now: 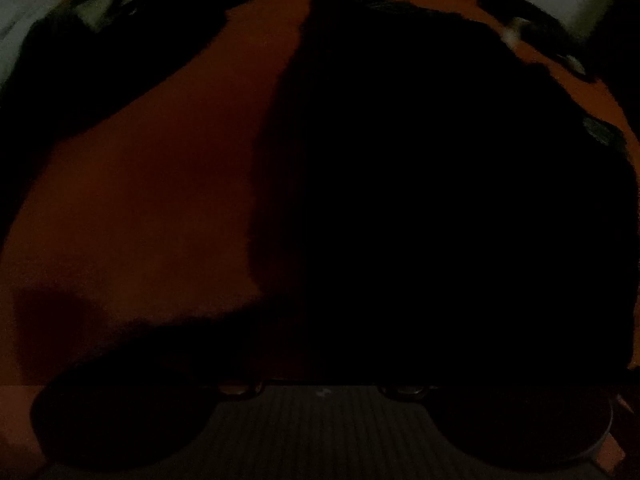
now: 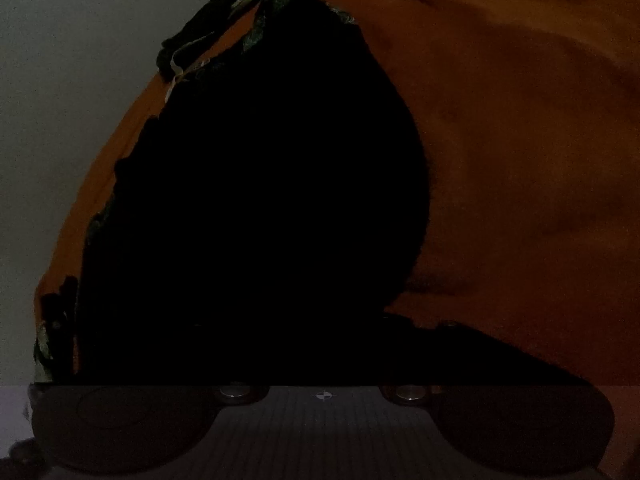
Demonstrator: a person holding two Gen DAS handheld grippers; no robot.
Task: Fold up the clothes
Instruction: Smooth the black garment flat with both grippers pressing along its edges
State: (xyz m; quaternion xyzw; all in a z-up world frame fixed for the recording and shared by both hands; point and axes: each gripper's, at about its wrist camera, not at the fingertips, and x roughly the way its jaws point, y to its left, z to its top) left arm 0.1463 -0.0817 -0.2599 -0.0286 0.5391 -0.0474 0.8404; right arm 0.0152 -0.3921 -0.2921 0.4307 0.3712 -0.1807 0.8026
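A dim home bedroom: orange bedsheet (image 2: 520,120) strewn with dark clothes (image 2: 260,200).

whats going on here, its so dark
Someone is folding clothes with two handheld grippers. A large dark garment lies spread on an orange sheet, and both wrist cameras hover low over it. A second dark garment sits at the far left. The fingers are too dark to make out.
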